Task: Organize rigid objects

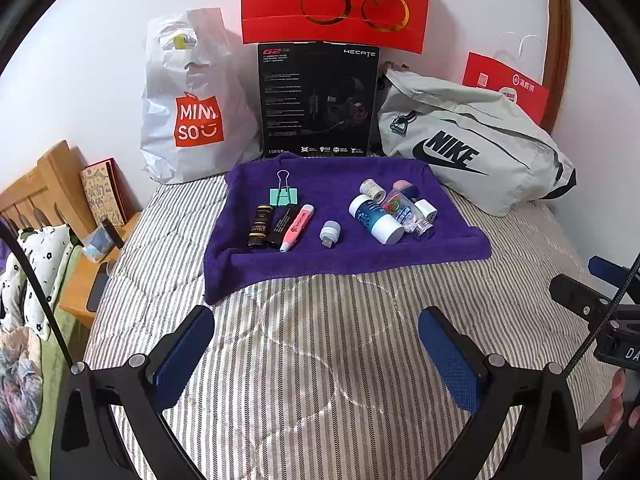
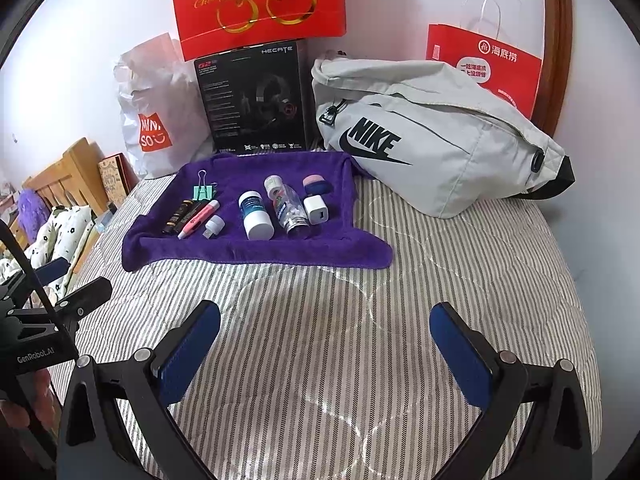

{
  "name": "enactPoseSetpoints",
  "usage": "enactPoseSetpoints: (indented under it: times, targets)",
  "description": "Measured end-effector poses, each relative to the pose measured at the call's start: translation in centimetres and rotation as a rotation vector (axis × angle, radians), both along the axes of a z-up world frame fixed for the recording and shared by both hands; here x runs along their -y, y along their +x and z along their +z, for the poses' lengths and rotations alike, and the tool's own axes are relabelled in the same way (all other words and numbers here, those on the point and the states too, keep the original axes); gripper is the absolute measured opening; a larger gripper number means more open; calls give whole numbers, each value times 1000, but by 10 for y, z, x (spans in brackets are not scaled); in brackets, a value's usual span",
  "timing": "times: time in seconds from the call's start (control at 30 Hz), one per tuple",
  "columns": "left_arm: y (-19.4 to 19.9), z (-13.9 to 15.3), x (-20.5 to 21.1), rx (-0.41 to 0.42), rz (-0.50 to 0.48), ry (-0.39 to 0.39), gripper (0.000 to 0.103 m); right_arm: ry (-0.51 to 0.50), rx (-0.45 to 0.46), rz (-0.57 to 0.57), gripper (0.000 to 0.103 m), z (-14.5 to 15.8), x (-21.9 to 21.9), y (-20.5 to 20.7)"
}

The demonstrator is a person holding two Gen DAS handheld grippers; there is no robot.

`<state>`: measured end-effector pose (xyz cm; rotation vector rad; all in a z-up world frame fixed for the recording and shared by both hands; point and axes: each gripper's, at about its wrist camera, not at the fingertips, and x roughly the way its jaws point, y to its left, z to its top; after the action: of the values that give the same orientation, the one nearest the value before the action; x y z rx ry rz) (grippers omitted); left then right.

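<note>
A purple towel (image 1: 320, 264) (image 2: 248, 252) lies on the striped bed. On its left side lie a green binder clip (image 1: 284, 194), a black-gold tube (image 1: 260, 225), a black tube (image 1: 283, 224), a pink highlighter (image 1: 297, 227) and a small white USB light (image 1: 329, 234). On its right side lie a blue-white bottle (image 1: 376, 219) (image 2: 255, 214), a clear pill bottle (image 2: 290, 212), a tape roll (image 2: 273, 185), a white charger (image 2: 316, 209) and a pink-blue item (image 2: 316, 185). My left gripper (image 1: 316, 354) and right gripper (image 2: 326, 354) are open and empty, over the bed in front of the towel.
Behind the towel stand a white Miniso bag (image 1: 188, 104), a black Hecate box (image 1: 318, 98), a red cherry bag (image 1: 336, 4), a grey Nike bag (image 2: 432, 136) and a red paper bag (image 2: 488, 68). A wooden headboard and nightstand (image 1: 80, 280) are at the left.
</note>
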<state>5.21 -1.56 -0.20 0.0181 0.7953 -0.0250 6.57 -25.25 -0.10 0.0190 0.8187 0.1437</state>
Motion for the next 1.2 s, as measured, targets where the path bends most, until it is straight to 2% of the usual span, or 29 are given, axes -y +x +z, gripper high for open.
enactPoseSetpoints:
  times: [1.2]
  targets:
    - [1,-1,-4,-13,2,3,103,-13,4,16,103,0,-4,-2]
